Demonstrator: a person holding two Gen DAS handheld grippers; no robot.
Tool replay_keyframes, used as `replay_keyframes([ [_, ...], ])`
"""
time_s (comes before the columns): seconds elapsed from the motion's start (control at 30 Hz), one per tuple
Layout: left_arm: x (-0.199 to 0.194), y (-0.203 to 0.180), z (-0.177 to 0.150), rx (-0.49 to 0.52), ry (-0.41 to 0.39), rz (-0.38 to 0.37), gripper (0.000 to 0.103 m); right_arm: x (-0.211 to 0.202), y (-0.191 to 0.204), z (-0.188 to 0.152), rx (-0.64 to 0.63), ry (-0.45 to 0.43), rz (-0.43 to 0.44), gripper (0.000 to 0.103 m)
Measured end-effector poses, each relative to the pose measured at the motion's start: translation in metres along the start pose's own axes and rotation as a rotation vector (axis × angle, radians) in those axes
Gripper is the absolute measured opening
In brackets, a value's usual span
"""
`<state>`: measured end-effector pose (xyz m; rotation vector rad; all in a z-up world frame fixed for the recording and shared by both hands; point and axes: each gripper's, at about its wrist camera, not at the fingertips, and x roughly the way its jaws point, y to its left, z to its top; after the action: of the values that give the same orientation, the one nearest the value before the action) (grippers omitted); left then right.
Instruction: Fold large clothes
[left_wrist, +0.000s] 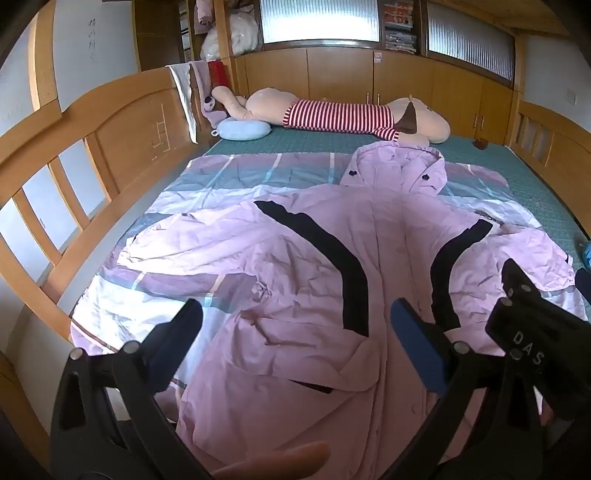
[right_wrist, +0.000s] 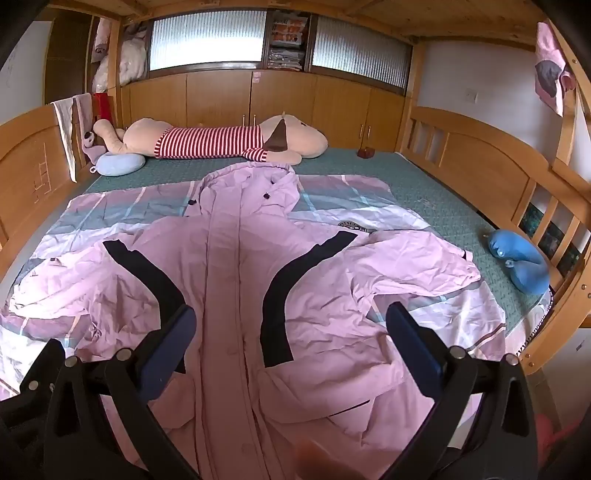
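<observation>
A large pink hooded coat (left_wrist: 306, 266) with black curved stripes lies spread face up on the bed, hood toward the far end and both sleeves out to the sides. My left gripper (left_wrist: 295, 317) hovers above the coat's lower left front, open, nothing between its fingers. Part of the right gripper's black body shows at the right edge of the left wrist view. In the right wrist view the same coat (right_wrist: 236, 266) fills the middle, and my right gripper (right_wrist: 291, 317) hangs open over its lower front beside the button placket, holding nothing.
A striped pink and grey sheet (right_wrist: 110, 218) lies under the coat on a green mattress (right_wrist: 443, 206). A big plush toy in a red-striped shirt (right_wrist: 210, 142) lies along the far end with a light blue cushion (right_wrist: 118, 162). A blue plush (right_wrist: 517, 262) sits right. Wooden rails (left_wrist: 74, 155) enclose the bed.
</observation>
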<state>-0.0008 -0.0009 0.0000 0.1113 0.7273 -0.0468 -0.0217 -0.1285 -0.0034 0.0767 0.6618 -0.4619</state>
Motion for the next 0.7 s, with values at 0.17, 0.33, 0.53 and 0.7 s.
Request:
replay_keyframes([
  [0.17,0.003,0.001,0.000,-0.007,0.004,0.000,0.101,-0.001,0.000,0.000,-0.004,-0.005,-0.003,0.102],
  [0.33,0.002,0.004,-0.006,-0.007,0.010,0.001,0.101,-0.003,-0.003,-0.002,0.003,0.001,-0.004,0.102],
  [0.53,0.002,0.008,-0.007,-0.014,0.020,0.000,0.101,-0.003,-0.005,-0.002,0.010,0.000,0.000,0.102],
  [0.7,0.002,0.009,-0.007,-0.013,0.020,-0.002,0.101,-0.003,-0.003,-0.002,0.010,0.001,-0.001,0.102],
])
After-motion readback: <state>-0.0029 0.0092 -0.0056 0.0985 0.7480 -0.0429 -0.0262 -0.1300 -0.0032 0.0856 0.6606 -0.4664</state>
